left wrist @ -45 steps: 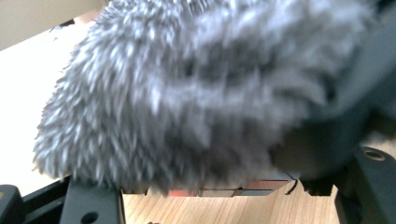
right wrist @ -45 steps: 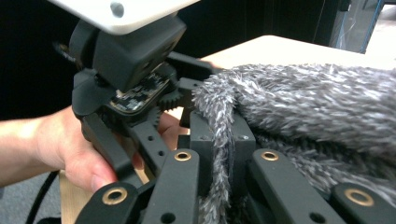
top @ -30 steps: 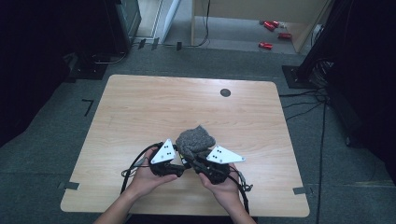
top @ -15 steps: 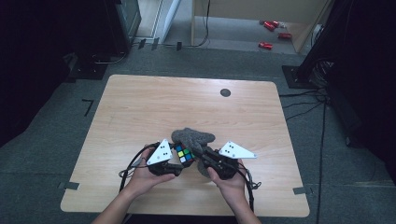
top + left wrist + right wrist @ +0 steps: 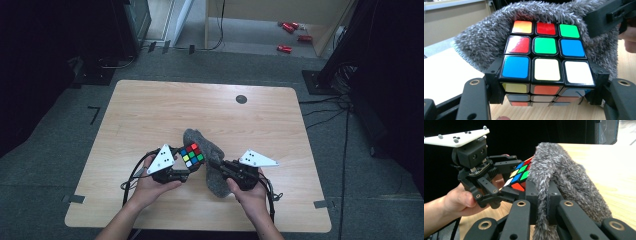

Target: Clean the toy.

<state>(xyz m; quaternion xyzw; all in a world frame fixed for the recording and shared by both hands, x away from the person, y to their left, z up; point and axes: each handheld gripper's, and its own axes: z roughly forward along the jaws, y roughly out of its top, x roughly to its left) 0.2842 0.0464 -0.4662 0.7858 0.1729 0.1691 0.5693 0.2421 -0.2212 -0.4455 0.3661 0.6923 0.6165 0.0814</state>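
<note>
Near the table's (image 5: 150,110) six o'clock edge, the left gripper (image 5: 184,166) squeezes the cube (image 5: 192,155). The right gripper (image 5: 216,165) pinches the grey cloth (image 5: 216,180) and has pulled it toward three o'clock, so the cube is now uncovered.

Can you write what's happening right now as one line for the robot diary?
left gripper: shut on puzzle cube | right gripper: shut on fuzzy grey cloth | cloth behind cube

- No words, brand names, numbers or signs can be read anywhere.
- The cube (image 5: 546,67) carries plain colour stickers with no print on them.
- The grey three-cornered plate (image 5: 456,137) bears small round studs, no lettering.
- The worktop (image 5: 150,115) is unlabelled.
</note>
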